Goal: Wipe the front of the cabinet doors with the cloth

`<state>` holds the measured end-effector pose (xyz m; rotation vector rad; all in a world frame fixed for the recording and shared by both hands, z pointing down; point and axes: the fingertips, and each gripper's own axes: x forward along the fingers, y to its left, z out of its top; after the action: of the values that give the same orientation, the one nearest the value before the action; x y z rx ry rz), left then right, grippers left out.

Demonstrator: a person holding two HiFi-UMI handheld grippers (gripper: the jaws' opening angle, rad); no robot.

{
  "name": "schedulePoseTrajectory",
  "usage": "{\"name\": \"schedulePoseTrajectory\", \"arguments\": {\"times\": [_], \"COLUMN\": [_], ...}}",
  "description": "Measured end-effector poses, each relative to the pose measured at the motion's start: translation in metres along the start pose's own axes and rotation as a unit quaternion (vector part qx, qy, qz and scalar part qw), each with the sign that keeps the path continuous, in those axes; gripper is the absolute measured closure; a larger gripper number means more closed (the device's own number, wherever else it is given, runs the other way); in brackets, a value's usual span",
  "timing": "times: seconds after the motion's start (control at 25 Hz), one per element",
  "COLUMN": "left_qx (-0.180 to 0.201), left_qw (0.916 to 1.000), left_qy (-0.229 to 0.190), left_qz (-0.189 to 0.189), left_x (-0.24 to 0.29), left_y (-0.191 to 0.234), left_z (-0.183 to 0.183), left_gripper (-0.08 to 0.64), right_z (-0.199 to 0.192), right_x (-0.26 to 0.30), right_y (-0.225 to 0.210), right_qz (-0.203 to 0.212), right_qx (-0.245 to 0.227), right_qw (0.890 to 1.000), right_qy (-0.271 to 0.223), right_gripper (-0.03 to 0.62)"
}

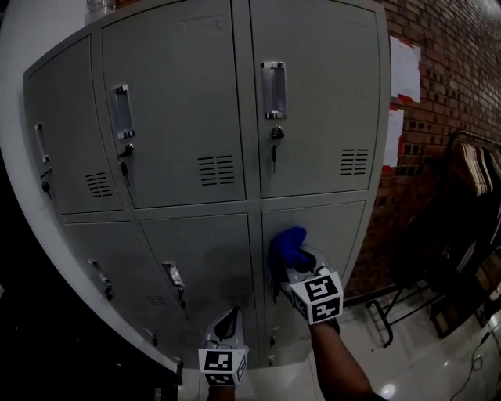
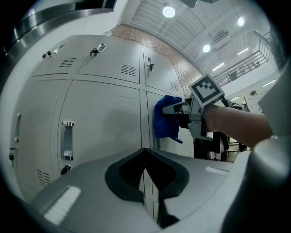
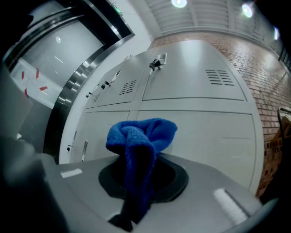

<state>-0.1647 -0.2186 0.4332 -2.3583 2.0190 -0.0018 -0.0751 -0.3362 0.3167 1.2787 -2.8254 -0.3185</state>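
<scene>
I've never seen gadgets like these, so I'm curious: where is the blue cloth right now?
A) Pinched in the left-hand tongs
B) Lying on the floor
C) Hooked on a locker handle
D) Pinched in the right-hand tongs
D: the right gripper view shows the blue cloth clamped between the right tongs, and the head view shows it held up at a lower cabinet door.

- The head view stands a little way off in front of the cabinet (image 1: 196, 117), facing its doors and taking in both rows. The left tool (image 1: 228, 323) and right tool (image 1: 293, 262) show at its lower edge.
- The left tool view sits low, near the cabinet's lower doors, looking up along them toward the ceiling lights (image 2: 168, 11).
- The right tool view is nearest the cabinet, also tilted upward.
- The head and left tool views share the right tool and cloth (image 1: 286, 243) at the cabinet's lower right door.
</scene>
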Motion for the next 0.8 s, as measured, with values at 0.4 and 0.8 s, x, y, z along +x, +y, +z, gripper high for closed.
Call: {"name": "schedulePoseTrajectory", "arguments": {"times": [0.4, 0.8], "left_qx": [-0.003, -0.002], "left_qw": [0.9998, 1.0000], "left_qy": [0.008, 0.009], "left_qz": [0.017, -0.003], "left_x": [-0.005, 0.010], "left_y": [0.020, 0.006], "left_z": [-0.007, -0.008], "left_gripper": [0.546, 0.546], "right_z": [-0.005, -0.014], "right_x": [0.022, 0.003], "right_y": [0.017, -0.024], "right_qz": [0.014, -0.014], "right_qx": [-0.003, -0.006], "right_qw": [1.000, 1.000], "right_qy": [-0.001, 0.008], "right_gripper": [0.543, 0.543]}}
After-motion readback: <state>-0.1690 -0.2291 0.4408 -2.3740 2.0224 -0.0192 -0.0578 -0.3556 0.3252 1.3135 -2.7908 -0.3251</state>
